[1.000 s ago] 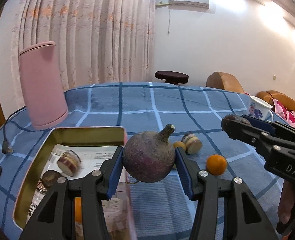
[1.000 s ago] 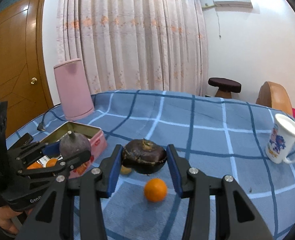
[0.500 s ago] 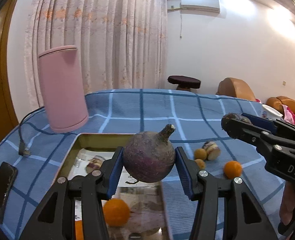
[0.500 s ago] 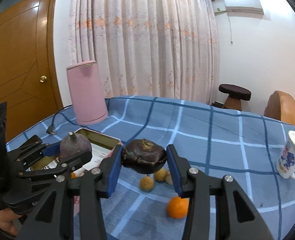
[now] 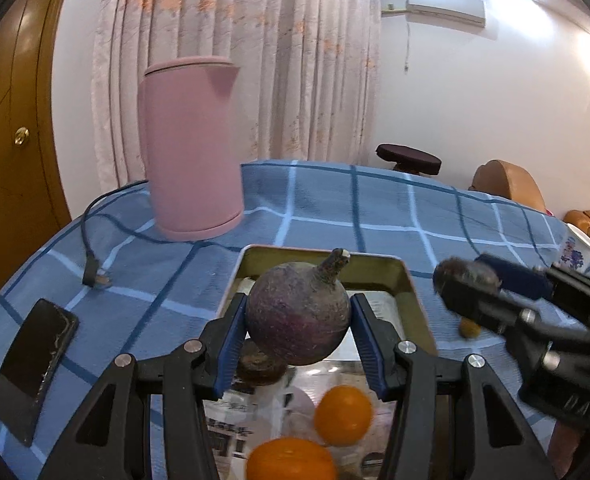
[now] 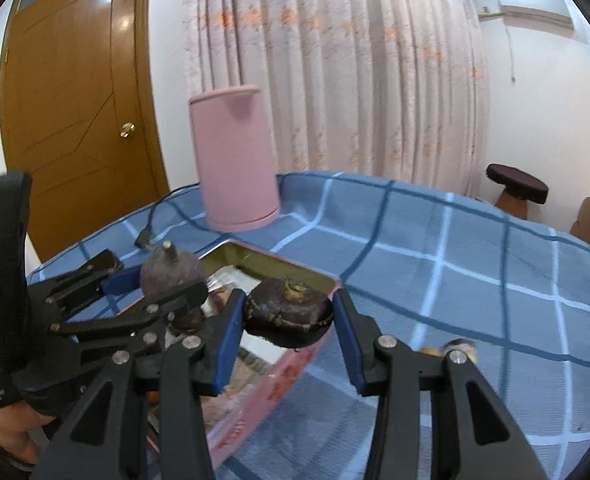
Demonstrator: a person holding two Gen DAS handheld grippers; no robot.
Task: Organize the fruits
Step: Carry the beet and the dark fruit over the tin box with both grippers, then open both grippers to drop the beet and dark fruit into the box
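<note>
A table covered with a blue checked cloth (image 5: 335, 208) is seen in a room with pale floral curtains (image 5: 255, 60), a wooden door (image 6: 75, 120) at the left, a wall air conditioner (image 5: 447, 6) and a dark round stool (image 5: 409, 158) beyond the far edge. A tall pink kettle (image 5: 193, 148) is stood on the cloth, its dark cable (image 5: 95, 240) trailed towards a black phone (image 5: 35, 364) lying flat near the left edge. A printed mug (image 5: 579, 248) is seen at the far right.

An open metal tin (image 5: 323, 258) is placed on the cloth in front of the kettle — two oranges (image 5: 343, 414) and a dark round fruit (image 5: 261, 364) are lying inside it on printed paper.

The left gripper (image 5: 299, 338) is held above the tin, its blue-padded jaws spread about as wide as the purple stemmed fruit (image 5: 299, 316) clamped between them; the fruit is clear of the tin floor, stem tilted up and to the right.

The right gripper (image 6: 289, 334) is held over the tin's right rim, its jaws closed onto a flat, dark, wrinkled fruit (image 6: 289, 314) that is pressed by both pads. A small yellowish fruit (image 5: 469, 328) is left on the cloth just right of the tin — partly hidden behind the right gripper in the left wrist view
</note>
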